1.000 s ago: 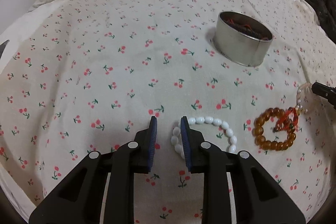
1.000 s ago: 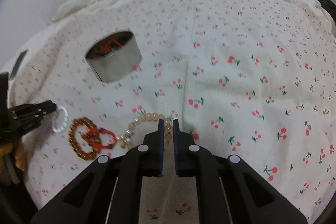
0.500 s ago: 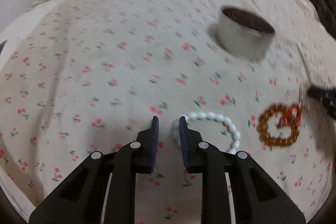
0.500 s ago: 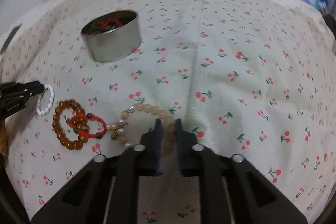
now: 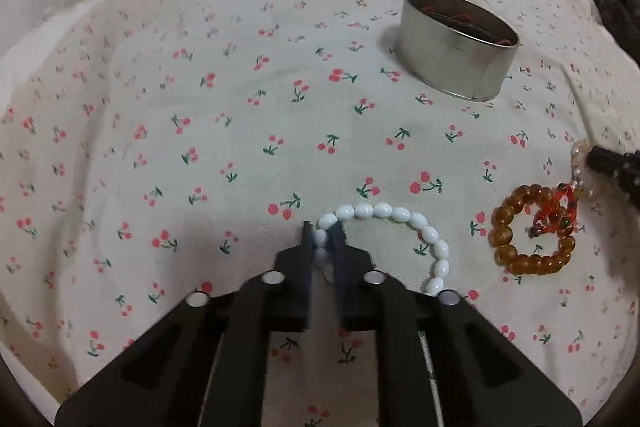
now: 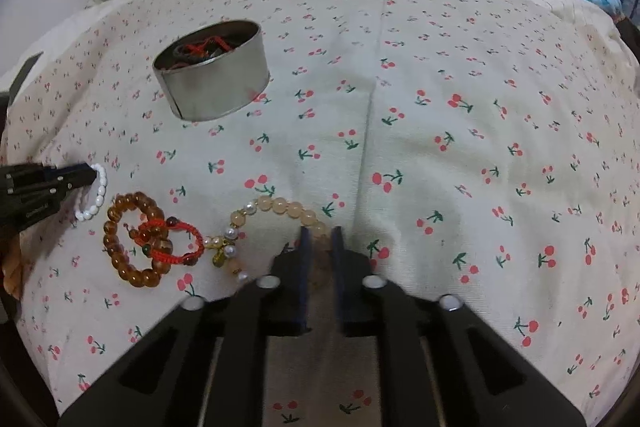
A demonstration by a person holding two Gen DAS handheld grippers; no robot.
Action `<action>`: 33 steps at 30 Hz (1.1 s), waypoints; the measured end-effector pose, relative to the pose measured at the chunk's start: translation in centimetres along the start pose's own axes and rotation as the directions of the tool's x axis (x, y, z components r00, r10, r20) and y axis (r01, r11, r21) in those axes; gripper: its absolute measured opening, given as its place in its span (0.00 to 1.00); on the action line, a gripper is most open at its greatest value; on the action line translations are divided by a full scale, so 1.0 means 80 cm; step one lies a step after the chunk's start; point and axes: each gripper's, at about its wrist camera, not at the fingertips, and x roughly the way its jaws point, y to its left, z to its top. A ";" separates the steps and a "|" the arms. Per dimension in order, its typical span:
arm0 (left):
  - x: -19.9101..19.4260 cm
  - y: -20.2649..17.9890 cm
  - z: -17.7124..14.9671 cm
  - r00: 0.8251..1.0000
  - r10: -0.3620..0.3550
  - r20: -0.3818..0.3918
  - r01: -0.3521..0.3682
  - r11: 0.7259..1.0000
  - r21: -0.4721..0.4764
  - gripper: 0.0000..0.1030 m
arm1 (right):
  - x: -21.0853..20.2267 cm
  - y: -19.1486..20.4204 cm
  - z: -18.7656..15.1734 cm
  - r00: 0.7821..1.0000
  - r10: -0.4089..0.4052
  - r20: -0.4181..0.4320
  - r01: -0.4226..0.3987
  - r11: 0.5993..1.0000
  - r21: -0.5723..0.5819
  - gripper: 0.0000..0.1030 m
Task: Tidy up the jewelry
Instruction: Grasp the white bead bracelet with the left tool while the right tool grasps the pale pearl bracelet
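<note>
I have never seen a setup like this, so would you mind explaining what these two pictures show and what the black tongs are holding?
Each picture comes from a camera mounted on a hand-held gripper, looking along its two black jaws; a person carries one in each hand. The left gripper is closing its jaws on a white bead bracelet. The right gripper is shut on a pale peach bead bracelet. Between them on the cherry-print bedsheet lie an amber bead bracelet and a red cord bracelet overlapping it. Farther back stands a round metal tin with jewelry already inside.
</note>
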 end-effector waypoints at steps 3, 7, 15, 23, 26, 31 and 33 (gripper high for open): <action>-0.015 -0.003 0.008 0.998 -0.034 0.060 0.035 0.999 -0.011 0.06 | -0.010 -0.001 0.002 0.999 0.015 0.034 -0.016 1.000 0.021 0.08; -0.024 -0.001 0.034 0.989 -0.066 0.131 0.072 0.996 -0.045 0.06 | -0.017 -0.004 0.005 0.997 0.034 0.073 -0.037 0.999 0.034 0.08; -0.011 -0.023 0.062 0.987 -0.086 0.138 0.084 0.996 0.021 0.06 | -0.022 0.000 0.016 0.992 0.048 0.113 -0.051 0.998 0.023 0.08; 0.029 -0.013 0.058 1.000 0.005 0.015 -0.005 1.000 0.028 0.08 | 0.008 0.016 0.011 1.000 -0.009 0.019 0.010 0.999 -0.051 0.40; 0.032 -0.010 0.056 1.000 0.000 0.001 0.000 1.000 0.025 0.08 | 0.010 0.013 0.012 1.000 -0.027 0.015 0.028 0.999 -0.045 0.25; 0.027 -0.006 0.055 0.999 -0.052 0.015 0.052 0.998 0.023 0.07 | 0.004 0.002 0.014 0.999 -0.026 0.036 0.026 1.000 -0.007 0.08; 0.016 -0.002 0.056 0.995 -0.077 0.058 0.077 0.997 0.012 0.06 | -0.006 0.002 0.014 0.997 -0.021 0.069 0.020 1.000 0.004 0.08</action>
